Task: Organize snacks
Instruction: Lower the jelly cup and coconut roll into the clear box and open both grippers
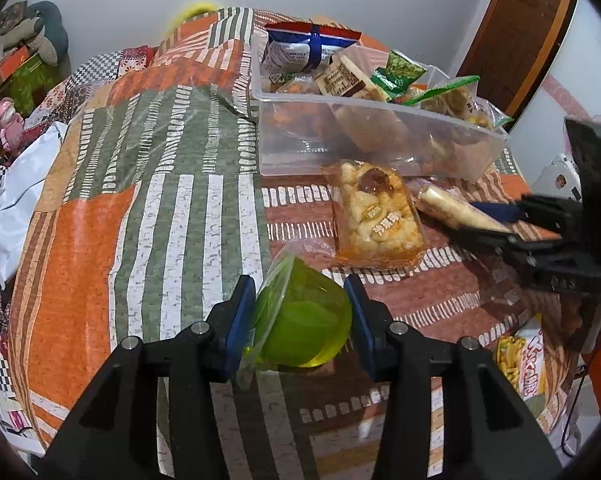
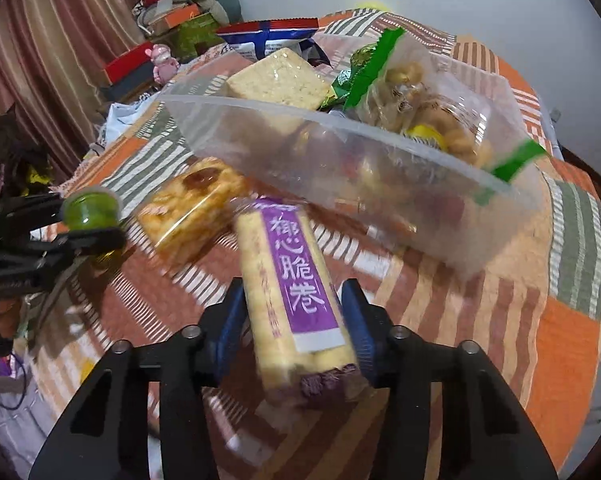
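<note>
My left gripper (image 1: 300, 312) is shut on a green jelly cup (image 1: 304, 320), held above the patchwork tablecloth; the cup also shows in the right wrist view (image 2: 88, 210). My right gripper (image 2: 292, 320) is shut on a long crispy roll pack with a purple label (image 2: 292, 292), seen in the left wrist view (image 1: 452, 210) too. A clear plastic bin (image 1: 380, 148) holding several snack packs stands just beyond both grippers; it shows in the right wrist view (image 2: 380, 184). An orange-wrapped pastry pack (image 1: 376, 212) lies on the cloth in front of the bin.
A snack bag with yellow sticks (image 1: 520, 360) lies at the table's right edge. The table edge drops off at left, with white cloth (image 1: 16, 196) and a pink toy (image 1: 8, 124) beyond. A curtain (image 2: 40, 40) and stacked boxes (image 2: 172, 20) stand behind.
</note>
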`<state>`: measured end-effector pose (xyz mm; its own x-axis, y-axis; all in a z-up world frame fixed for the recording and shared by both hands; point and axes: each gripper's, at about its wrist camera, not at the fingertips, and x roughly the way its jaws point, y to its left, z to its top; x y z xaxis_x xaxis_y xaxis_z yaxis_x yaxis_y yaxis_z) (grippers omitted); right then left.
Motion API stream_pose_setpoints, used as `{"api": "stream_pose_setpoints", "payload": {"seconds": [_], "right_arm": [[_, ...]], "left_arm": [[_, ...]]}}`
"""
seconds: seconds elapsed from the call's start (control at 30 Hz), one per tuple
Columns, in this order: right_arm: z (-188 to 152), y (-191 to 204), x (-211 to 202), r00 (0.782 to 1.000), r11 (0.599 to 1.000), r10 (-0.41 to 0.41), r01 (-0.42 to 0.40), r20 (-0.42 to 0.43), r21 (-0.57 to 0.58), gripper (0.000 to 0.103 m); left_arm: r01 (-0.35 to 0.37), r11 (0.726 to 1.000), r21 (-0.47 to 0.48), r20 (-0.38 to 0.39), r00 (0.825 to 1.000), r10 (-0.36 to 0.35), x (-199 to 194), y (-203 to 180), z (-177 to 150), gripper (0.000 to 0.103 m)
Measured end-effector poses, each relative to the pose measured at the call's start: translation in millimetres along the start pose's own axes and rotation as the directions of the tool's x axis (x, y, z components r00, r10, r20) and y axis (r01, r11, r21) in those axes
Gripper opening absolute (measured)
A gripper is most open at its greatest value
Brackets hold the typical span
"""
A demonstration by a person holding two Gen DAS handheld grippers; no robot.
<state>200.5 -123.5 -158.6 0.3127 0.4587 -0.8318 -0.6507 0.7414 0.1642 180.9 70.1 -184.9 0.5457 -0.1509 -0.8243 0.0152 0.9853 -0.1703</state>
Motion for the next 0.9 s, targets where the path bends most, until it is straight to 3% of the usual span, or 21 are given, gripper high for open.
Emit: {"api": "stream_pose_setpoints", "payload": {"seconds": [0.43, 0.9], "right_arm": [[-6.9, -16.7, -52.1, 0.989, 0.991, -0.008, -0.012, 0.144, 0.135, 0.037], [32.9, -24.1, -92.2, 0.936, 0.981, -0.104, 0.041, 0.336, 0.190, 0.037]], "left_arm": [[0.015, 1.000, -0.011, 0.091, 0.996, -0.014, -28.1, -4.2, 27.3, 0.039], [0.020, 1.000, -0.006, 0.241, 0.970, -0.018, -59.7, -13.8, 86.3, 0.039]]}}
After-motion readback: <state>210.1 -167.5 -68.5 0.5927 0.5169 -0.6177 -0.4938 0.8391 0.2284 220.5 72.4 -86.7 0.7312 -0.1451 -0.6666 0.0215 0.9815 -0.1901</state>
